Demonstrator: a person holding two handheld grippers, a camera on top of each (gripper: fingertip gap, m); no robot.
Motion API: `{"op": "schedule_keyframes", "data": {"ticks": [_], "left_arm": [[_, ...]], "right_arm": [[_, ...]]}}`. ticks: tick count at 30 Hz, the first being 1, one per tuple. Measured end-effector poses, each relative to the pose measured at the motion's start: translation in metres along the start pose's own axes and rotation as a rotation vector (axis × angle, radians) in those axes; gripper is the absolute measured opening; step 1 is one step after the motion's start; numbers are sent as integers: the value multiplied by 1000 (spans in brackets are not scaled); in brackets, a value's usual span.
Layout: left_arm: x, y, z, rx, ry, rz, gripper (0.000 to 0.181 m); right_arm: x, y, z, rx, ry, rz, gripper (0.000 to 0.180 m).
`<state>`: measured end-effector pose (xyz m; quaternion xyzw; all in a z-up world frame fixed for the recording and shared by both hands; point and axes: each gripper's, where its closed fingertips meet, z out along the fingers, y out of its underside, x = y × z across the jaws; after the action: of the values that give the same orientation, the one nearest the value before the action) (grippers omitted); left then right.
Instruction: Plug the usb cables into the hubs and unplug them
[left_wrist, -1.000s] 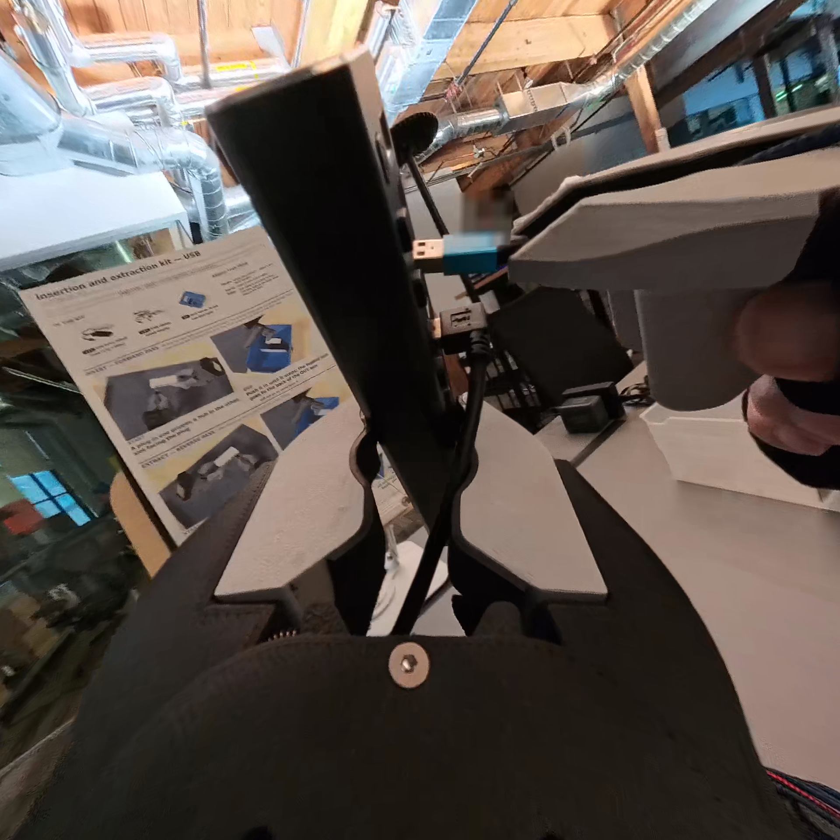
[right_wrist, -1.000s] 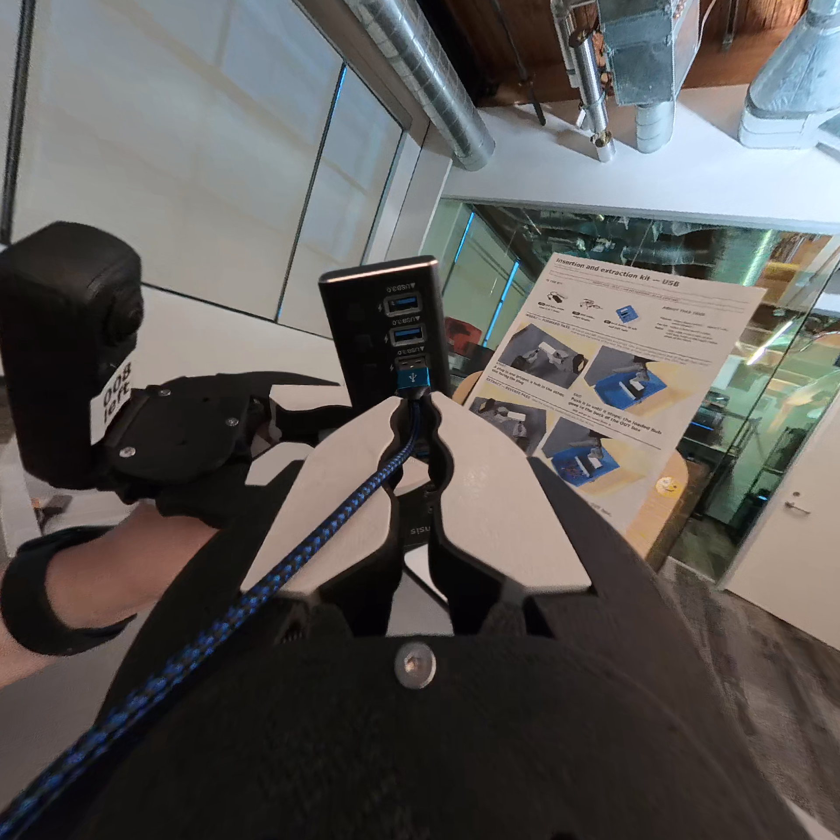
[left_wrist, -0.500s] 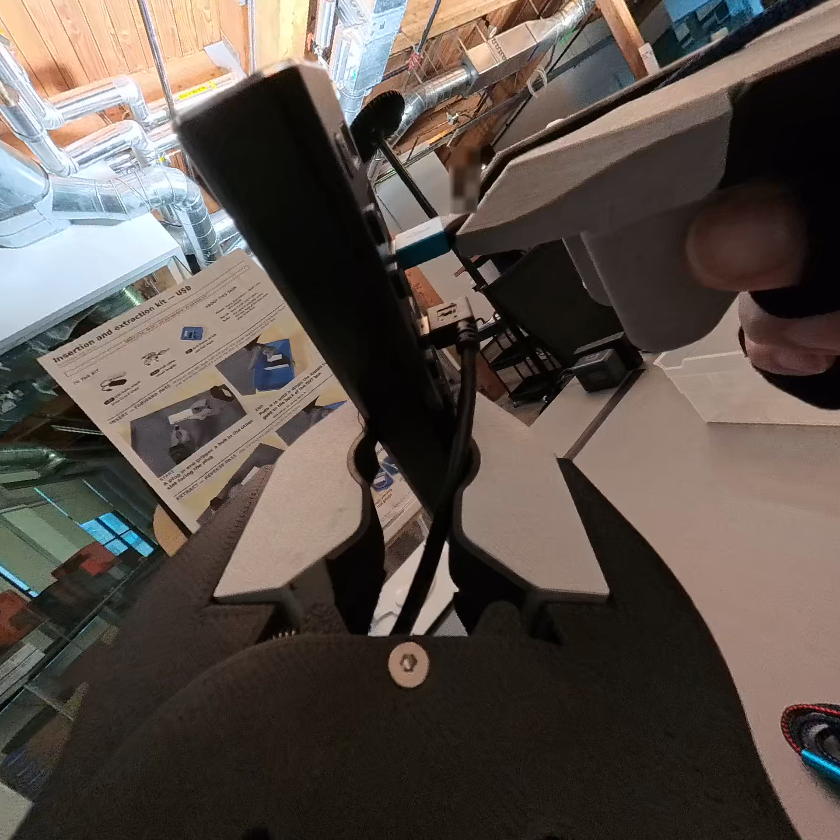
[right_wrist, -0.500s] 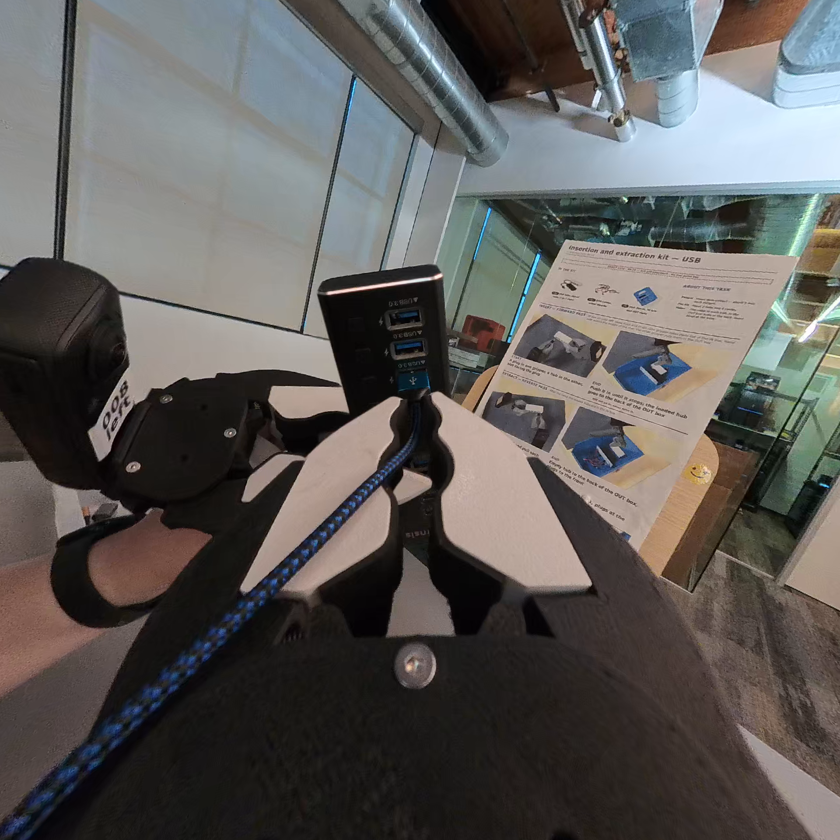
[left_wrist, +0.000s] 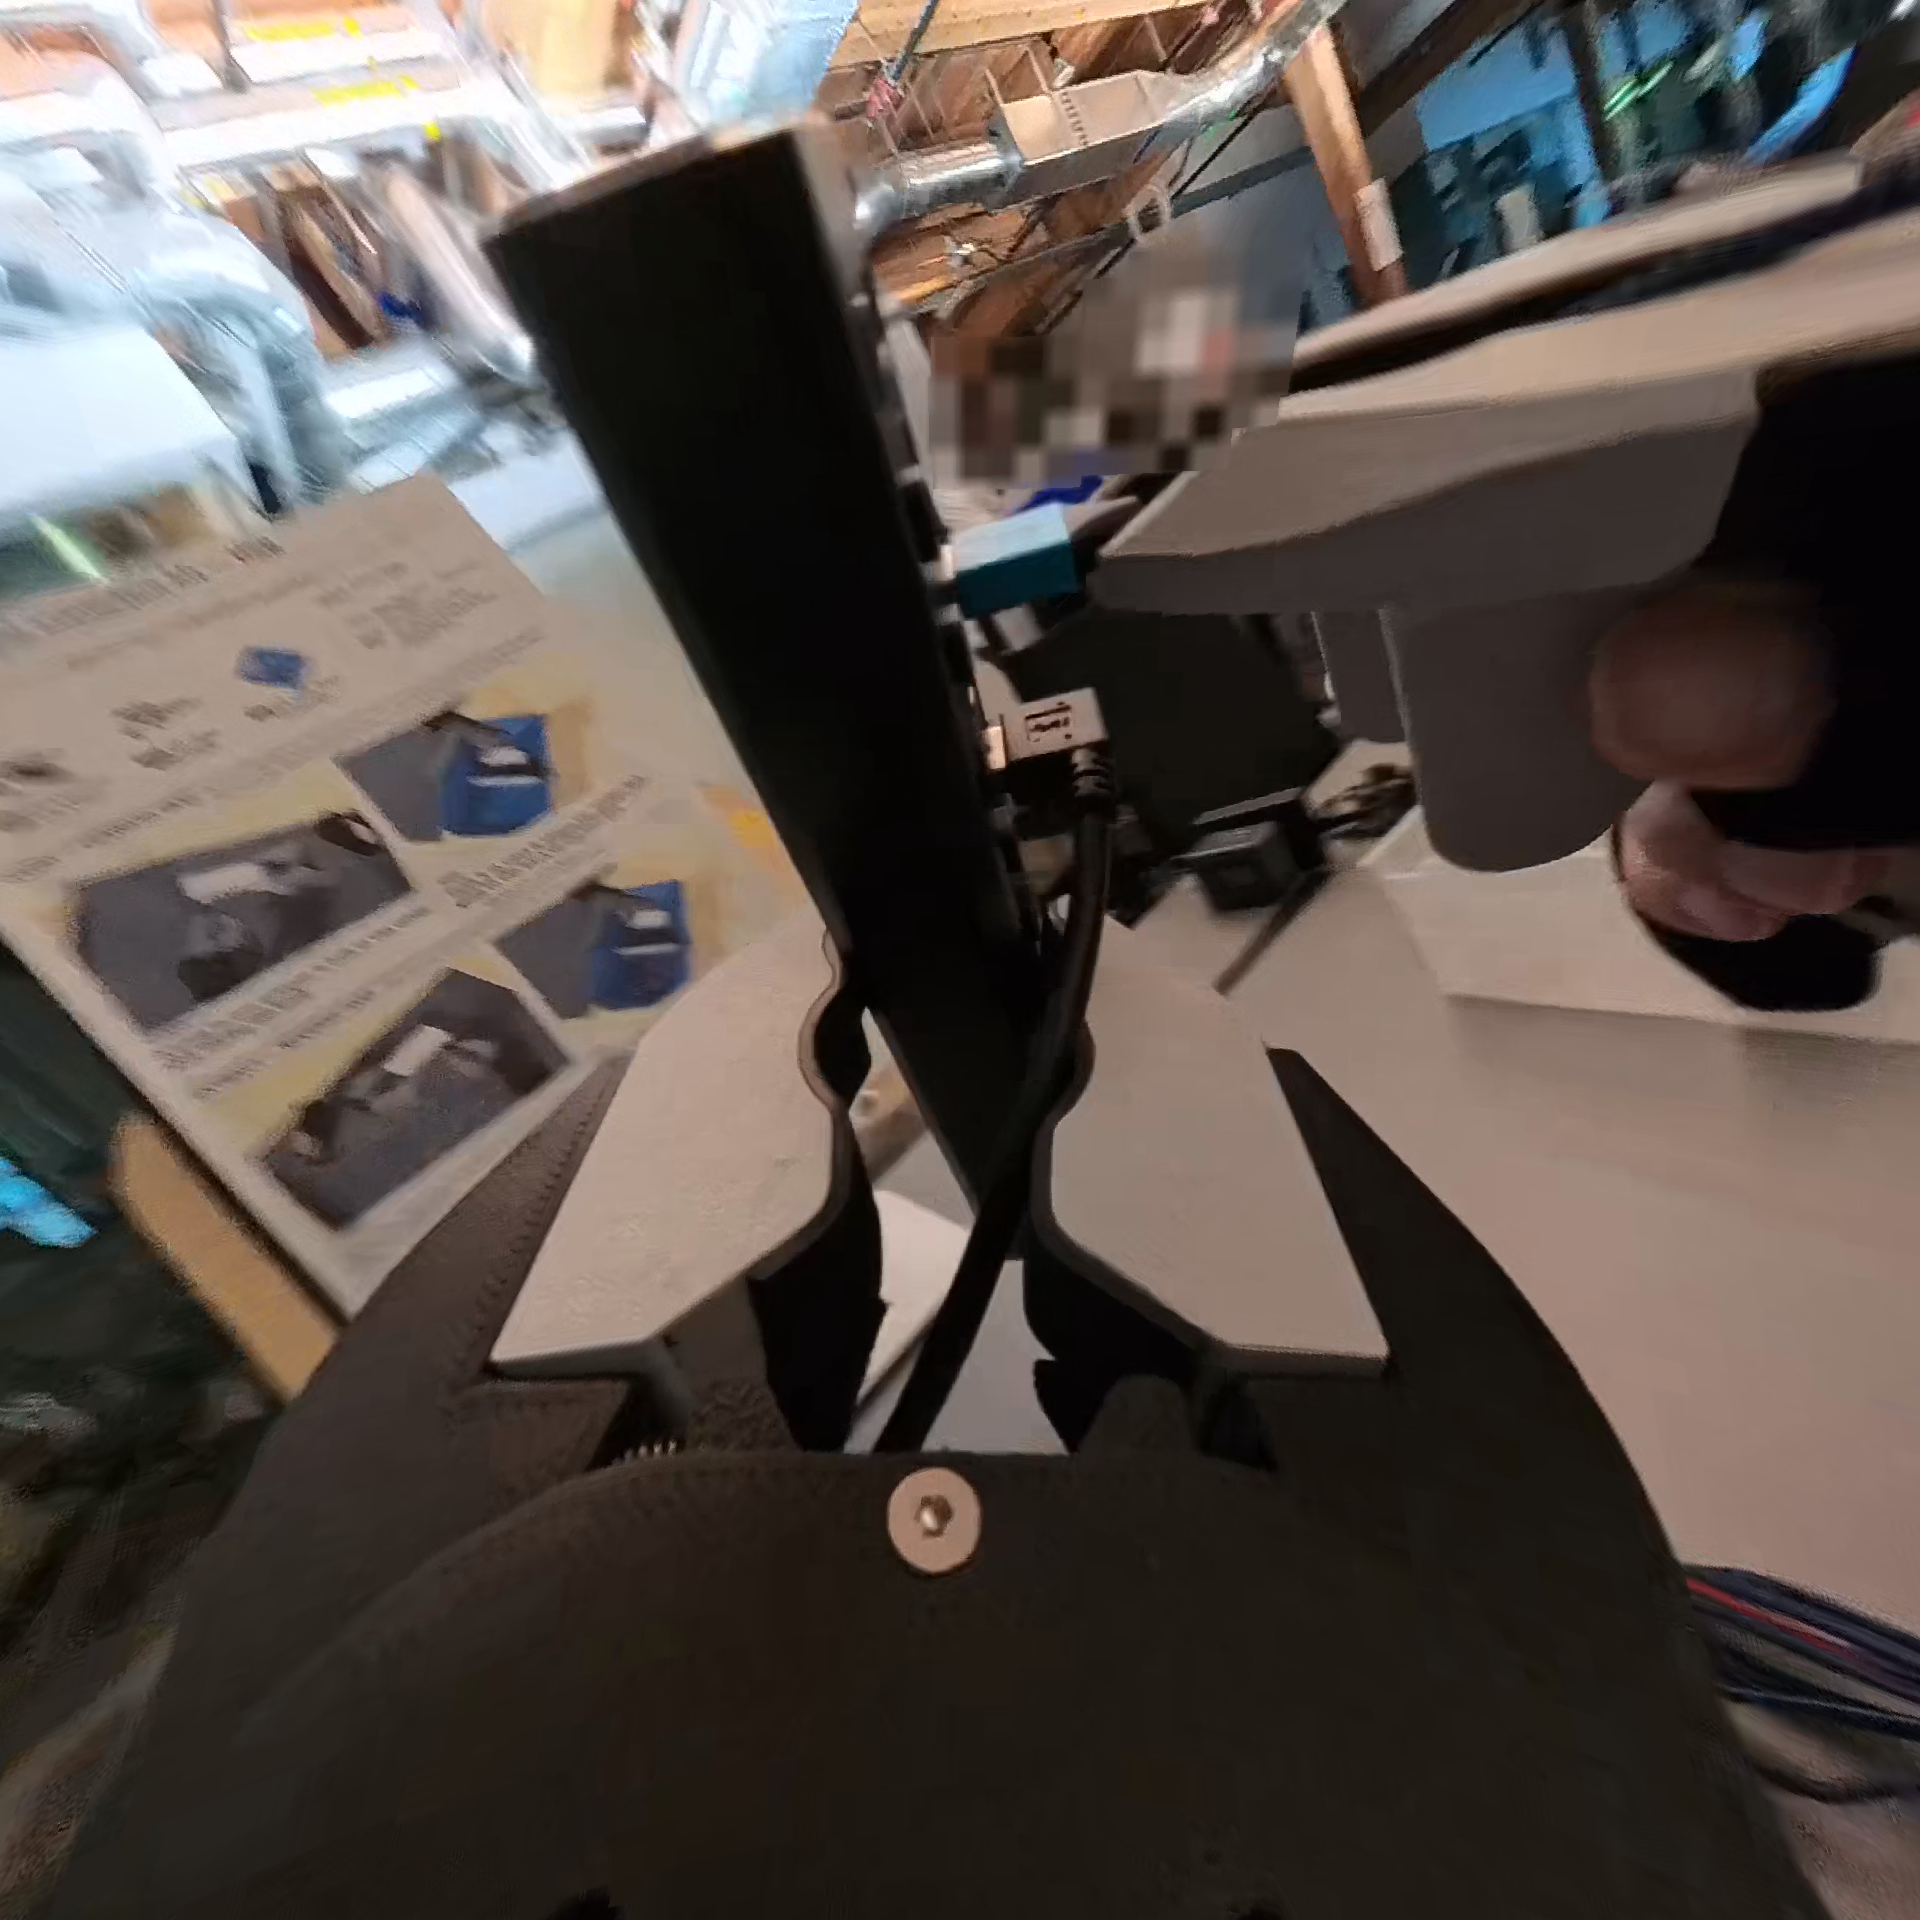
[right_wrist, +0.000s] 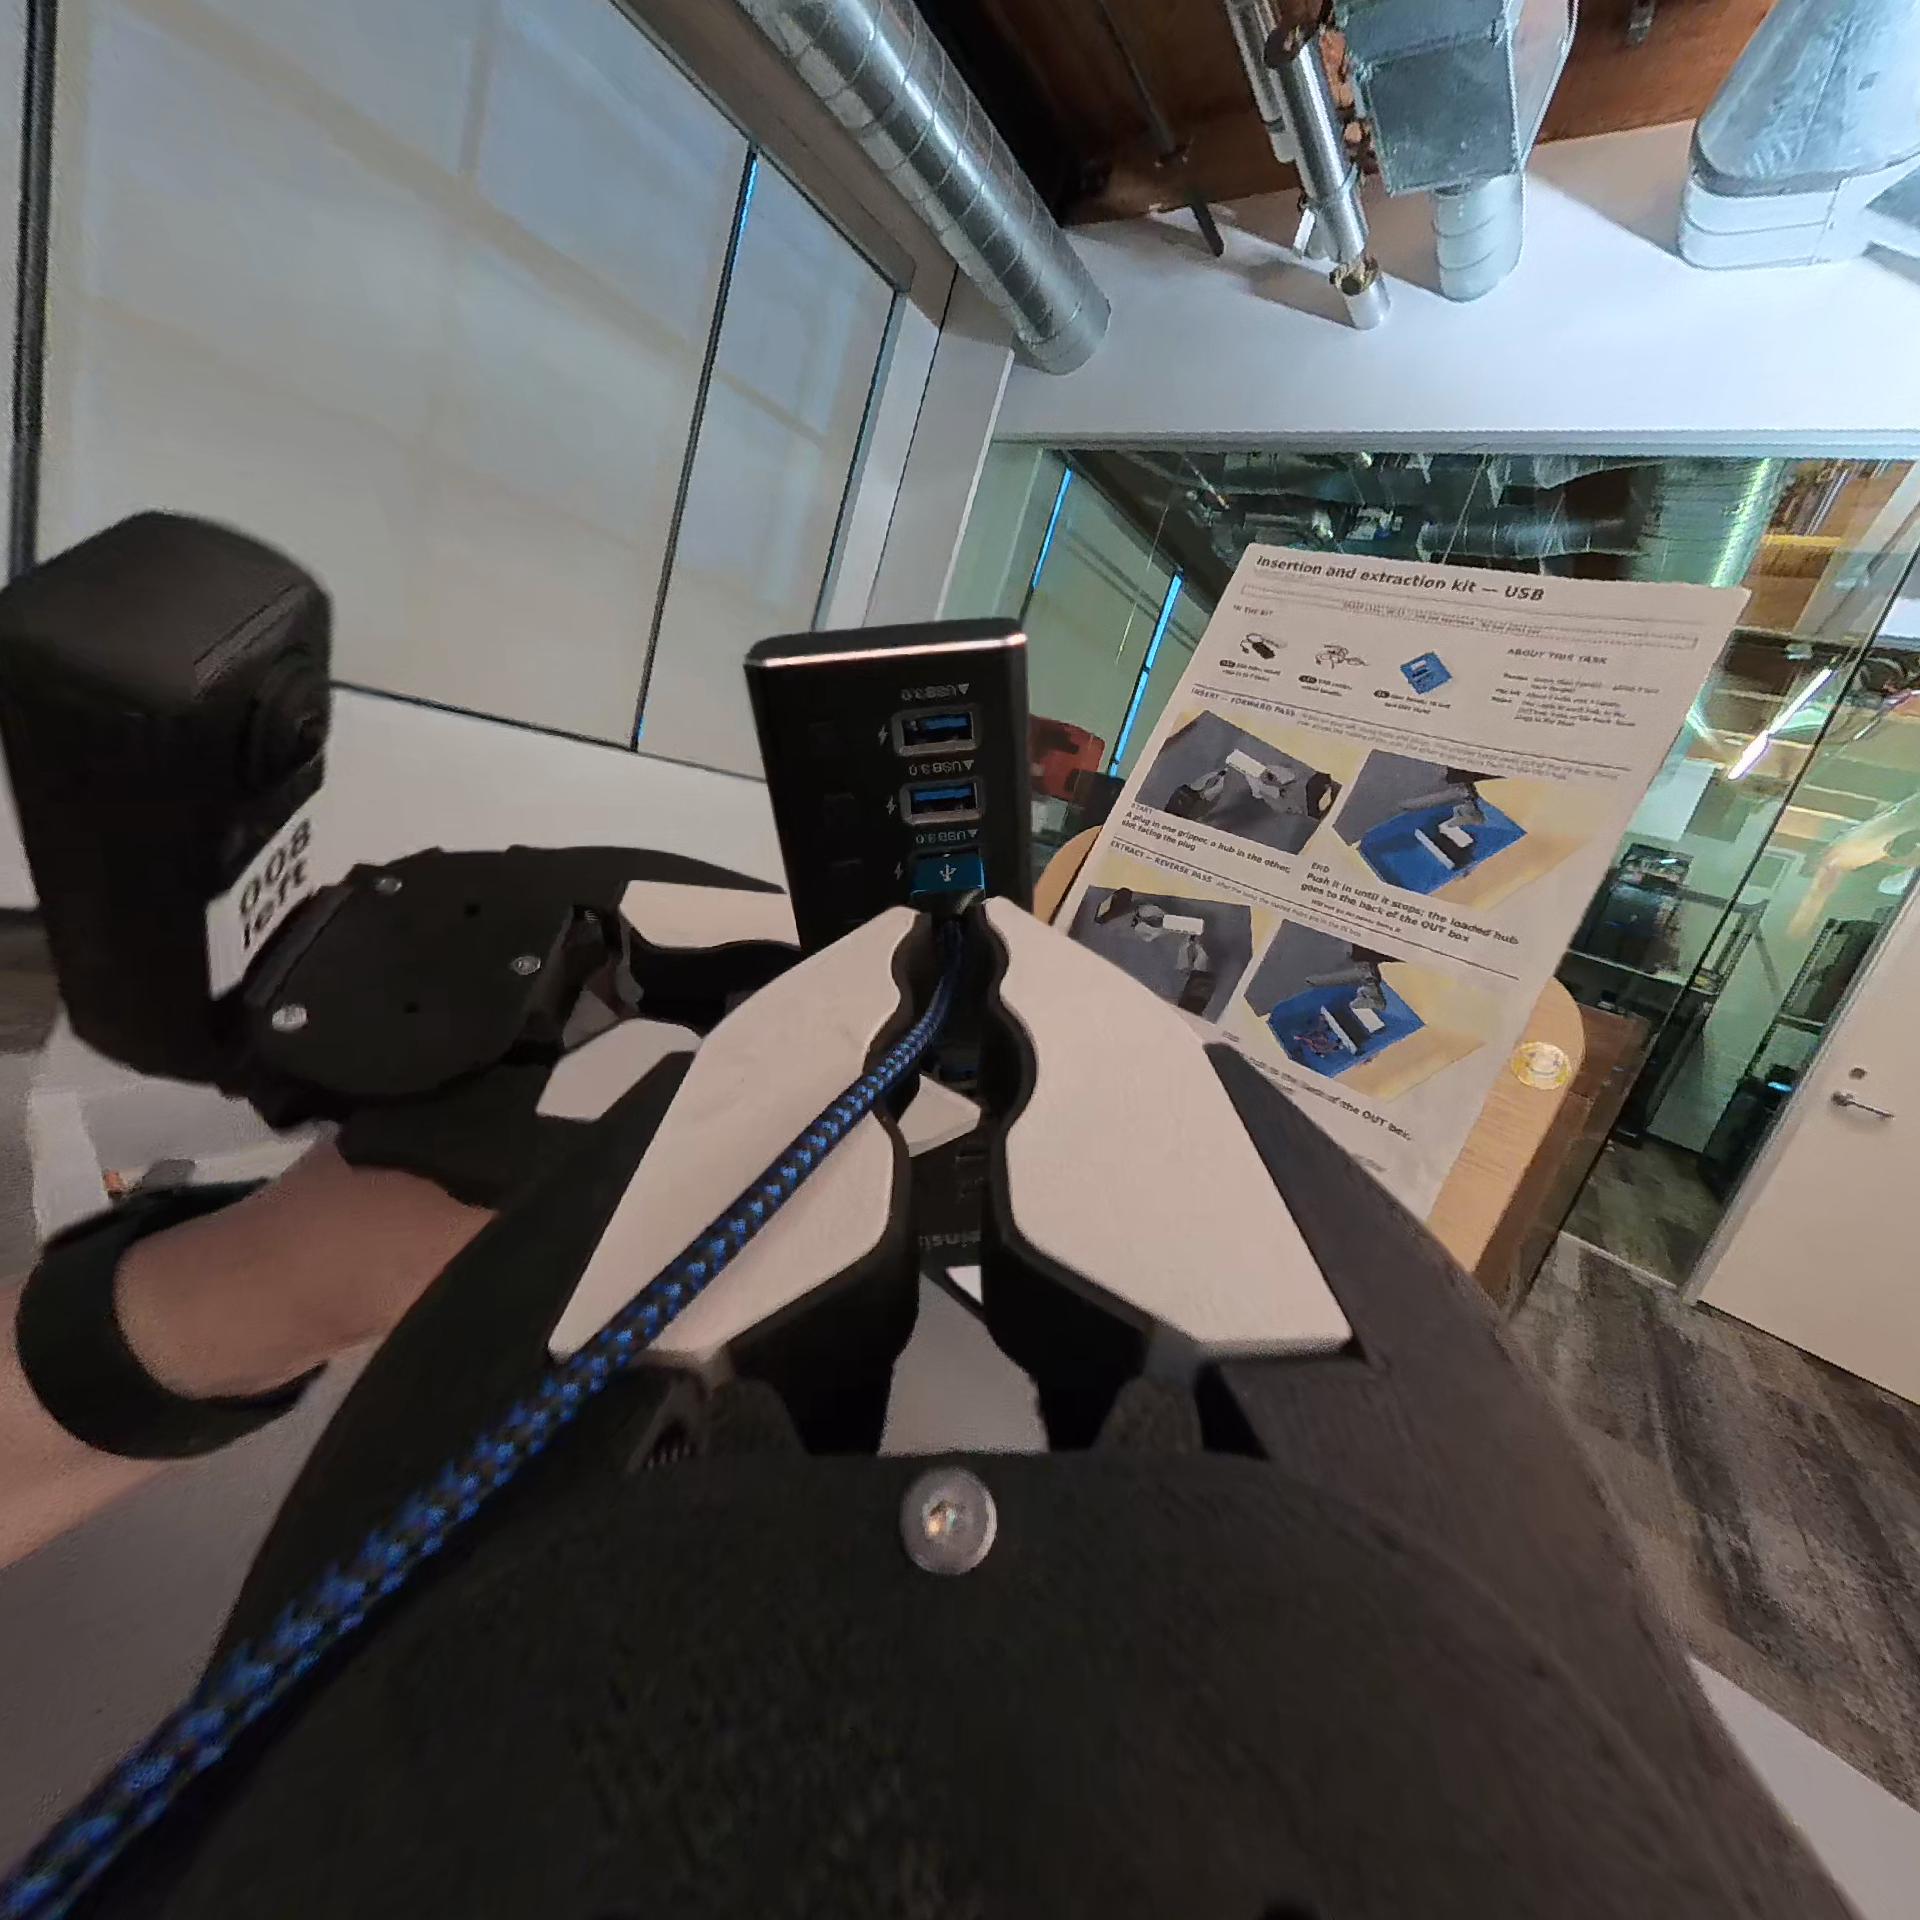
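My left gripper is shut on a black USB hub and holds it upright above the table. A black cable's plug sits in one of its lower ports. My right gripper is shut on a blue braided USB cable just behind its blue plug. The plug is seated in the third port of the hub, and the two ports above it are empty. In the left wrist view the blue plug sits tight against the hub's port side, at the tips of the right gripper.
A printed instruction sheet stands behind the hub and also shows in the left wrist view. A white bin sits on the grey table at the right. Loose cables lie at the lower right. The left gripper's tips are roughly 6 cm from the right gripper's.
The blue plug's metal end showed outside the hub one second ago. It has since gone into the port. Both grippers have shifted a little while keeping their hold.
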<state>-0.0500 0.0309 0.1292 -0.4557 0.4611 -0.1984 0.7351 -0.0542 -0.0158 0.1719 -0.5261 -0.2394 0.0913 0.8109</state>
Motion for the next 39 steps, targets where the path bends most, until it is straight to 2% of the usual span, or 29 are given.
{"op": "schedule_keyframes", "data": {"ticks": [2, 4, 5, 8, 11, 13, 15, 18, 22, 26, 29, 32, 35, 37, 39], "left_arm": [[3, 2, 3, 2, 90, -123, 27], [4, 6, 3, -12, 162, -243, 27], [4, 6, 2, -4, 201, -308, 27], [11, 3, -5, 10, 406, -510, 27], [26, 0, -15, -9, 622, -625, 27], [35, -3, -20, -5, 707, -658, 28], [41, -5, -21, -13, 749, -677, 28], [52, 4, -23, -97, 790, -643, 27], [63, 7, -24, -141, 845, -654, 27], [66, 15, -21, -171, 833, -621, 28], [70, 25, -18, -199, 824, -602, 31], [73, 39, -15, -245, 844, -665, 48], [71, 34, -8, -164, 863, -777, 40], [72, 36, -7, -180, 880, -789, 29], [73, 38, -9, -198, 887, -753, 28]], "right_arm": [[0, 2, 1, -43, -25, -44, 9], [0, 6, 2, -105, -74, -38, 28], [-2, 8, 0, -128, -116, -45, 32], [2, 12, -11, -162, -230, -17, 32], [19, 16, -18, -115, -311, 203, 36], [13, 27, -21, -116, -463, 394, 40], [6, 43, -20, -139, -565, 520, 45], [0, 48, -14, -131, -618, 626, 45], [-14, 66, -13, -247, -670, 657, 41], [-17, 70, -14, -260, -706, 673, 28], [-10, 72, -10, -243, -684, 735, 27], [-2, 75, -8, -220, -675, 825, 28], [2, 84, -7, -246, -643, 818, 27], [5, 86, -6, -247, -623, 808, 27], [3, 87, -7, -249, -638, 795, 27]]}}
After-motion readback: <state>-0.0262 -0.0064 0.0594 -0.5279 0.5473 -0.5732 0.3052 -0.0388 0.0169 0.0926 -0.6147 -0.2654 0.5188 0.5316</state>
